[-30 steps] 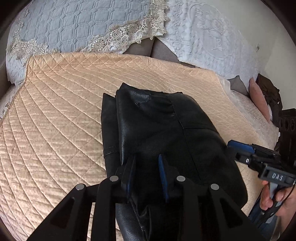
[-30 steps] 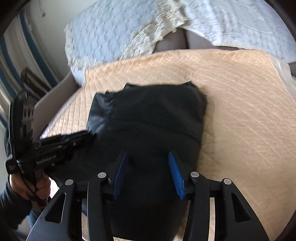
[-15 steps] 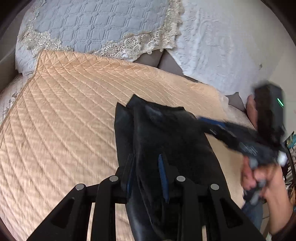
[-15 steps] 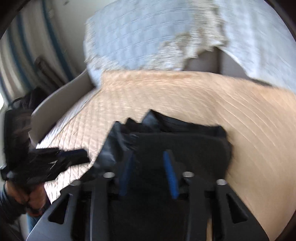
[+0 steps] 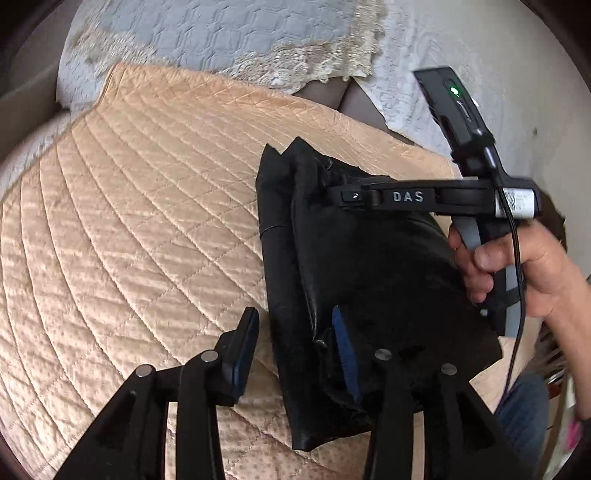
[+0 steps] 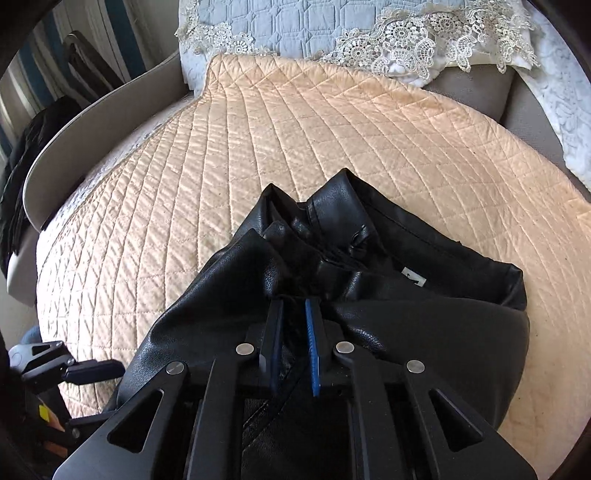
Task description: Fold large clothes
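A black leather garment lies folded in a bundle on a peach quilted cover. My left gripper is open at the bundle's near left edge, its left finger over the cover and its right finger against the leather. My right gripper is shut on a fold of the black garment near its top layer. In the left wrist view the right gripper's body reaches across the garment from the right, held by a hand.
Lace-edged pale blue and white pillows lie at the head of the bed. A grey bed frame edge and dark items are at the left. The left gripper shows low left in the right wrist view.
My left gripper let go of the garment and opened. My right gripper moved in over the bundle and closed on a fold. The garment's top layer is now bunched up.
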### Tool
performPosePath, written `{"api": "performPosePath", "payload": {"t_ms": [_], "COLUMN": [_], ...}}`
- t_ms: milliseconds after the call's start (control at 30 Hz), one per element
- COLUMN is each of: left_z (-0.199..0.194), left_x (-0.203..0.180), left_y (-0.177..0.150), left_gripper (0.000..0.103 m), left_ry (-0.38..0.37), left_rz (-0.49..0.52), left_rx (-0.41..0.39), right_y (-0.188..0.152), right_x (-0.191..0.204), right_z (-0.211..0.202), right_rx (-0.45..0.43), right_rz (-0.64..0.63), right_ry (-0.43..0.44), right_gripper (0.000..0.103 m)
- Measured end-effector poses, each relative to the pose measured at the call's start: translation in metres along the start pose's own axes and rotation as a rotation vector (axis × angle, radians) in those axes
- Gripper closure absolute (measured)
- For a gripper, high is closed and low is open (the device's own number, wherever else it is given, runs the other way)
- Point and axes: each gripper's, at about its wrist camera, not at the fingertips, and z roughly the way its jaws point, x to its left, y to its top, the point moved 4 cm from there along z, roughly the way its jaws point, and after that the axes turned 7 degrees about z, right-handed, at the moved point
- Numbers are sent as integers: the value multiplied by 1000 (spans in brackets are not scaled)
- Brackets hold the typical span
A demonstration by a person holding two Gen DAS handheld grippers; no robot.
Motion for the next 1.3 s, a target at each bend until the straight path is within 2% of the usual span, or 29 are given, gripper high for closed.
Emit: {"api": "performPosePath", "payload": {"t_ms": [100, 133, 233, 267, 367, 500, 600, 733, 833, 1033, 1167, 1300], "left_z": [-9, -14, -28, -32, -34, -13, 10, 35, 45, 36, 39, 48], "left_x": [-4, -7, -12, -12, -10, -4, 5, 12, 15, 12, 7, 5], "left_y": [4, 6, 15, 18, 32, 50, 59, 63, 59, 39, 44, 53], "left_gripper": [58, 59, 60, 60, 56, 48, 47, 44, 40, 38, 38, 35], "left_ry": [-9, -10, -20, -32, -36, -78, -97, -139, -145, -230, -221, -209], "left_rz": [2, 9, 34, 35, 26, -7, -50, -97, -115, -129, -97, -89], "left_rx": [10, 11, -5, -20, -50, -41, -1, 43, 57, 72, 81, 96], "right_y": [1, -2, -21, -29, -57, -96, -106, -99, -97, -109, -103, -96], "right_x": [0, -2, -25, -35, -80, -134, -152, -148, -144, -127, -127, -133], "right_z": [-23, -38, -83, -92, -98, -74, -62, -54, -50, -58, -52, -47], "right_rx": [-42, -68, -157, -179, -184, -119, -138, -165, -169, -124, -100, -146], "right_rz": [18, 42, 112, 142, 280, 511, 633, 621, 617, 588, 573, 619], "right_ry": [20, 43, 83, 97, 110, 151, 261, 320, 324, 377, 368, 347], "right_gripper": [89, 83, 43, 38, 38, 38, 32, 31, 31, 28, 26, 27]}}
